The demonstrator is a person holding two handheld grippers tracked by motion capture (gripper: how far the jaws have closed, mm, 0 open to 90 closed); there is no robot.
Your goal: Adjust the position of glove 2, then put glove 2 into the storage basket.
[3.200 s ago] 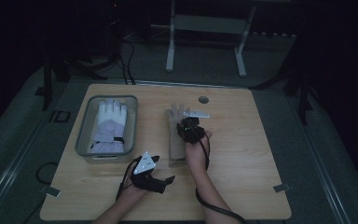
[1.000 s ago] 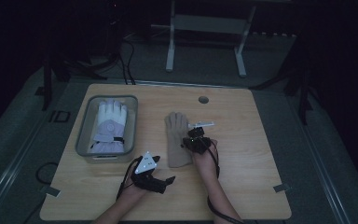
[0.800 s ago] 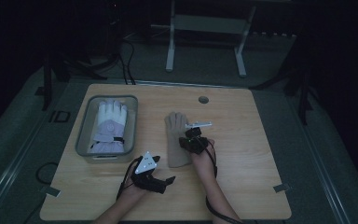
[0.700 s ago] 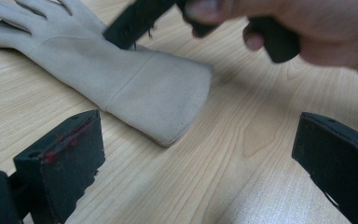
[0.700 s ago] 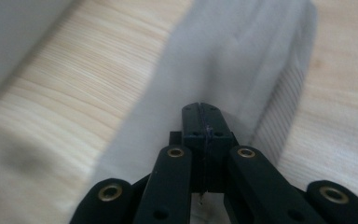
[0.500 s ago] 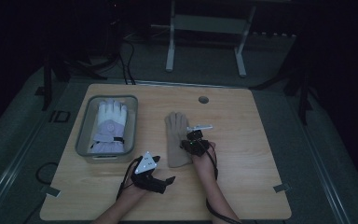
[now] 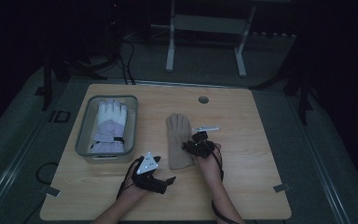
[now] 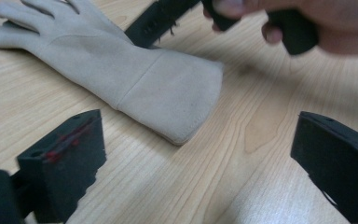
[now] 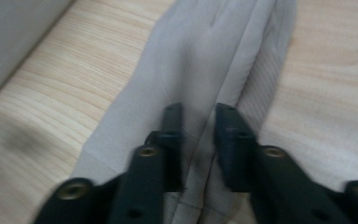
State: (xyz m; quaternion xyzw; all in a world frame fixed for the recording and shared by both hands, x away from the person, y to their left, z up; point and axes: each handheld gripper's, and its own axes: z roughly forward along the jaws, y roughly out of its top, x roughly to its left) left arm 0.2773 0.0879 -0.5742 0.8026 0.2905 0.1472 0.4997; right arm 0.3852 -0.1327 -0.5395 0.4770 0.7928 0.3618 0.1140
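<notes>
A tan suede glove (image 7: 178, 140) lies flat on the wooden table (image 7: 256, 154), fingers pointing away from me. My right gripper (image 7: 189, 145) sits low over its right edge near the cuff. In the right gripper view its jaws (image 9: 199, 112) stand slightly apart, having just been opening, with a soft ridge of the glove (image 9: 214, 60) between them and no pad pressing on it. My left gripper (image 7: 165, 176) rests near the front edge, open wide and holding nothing. Its own view (image 8: 198, 135) looks at the glove's cuff (image 8: 168, 93).
A clear plastic tray (image 7: 81, 140) at the left holds a white and lilac glove (image 7: 109, 126). A small round hole (image 7: 203, 100) sits near the table's far edge. Metal stand legs and cables lie on the dark floor beyond.
The right hand has drawn back from over the glove's palm toward its cuff, and the glove now lies fully spread. The left gripper has not moved.
</notes>
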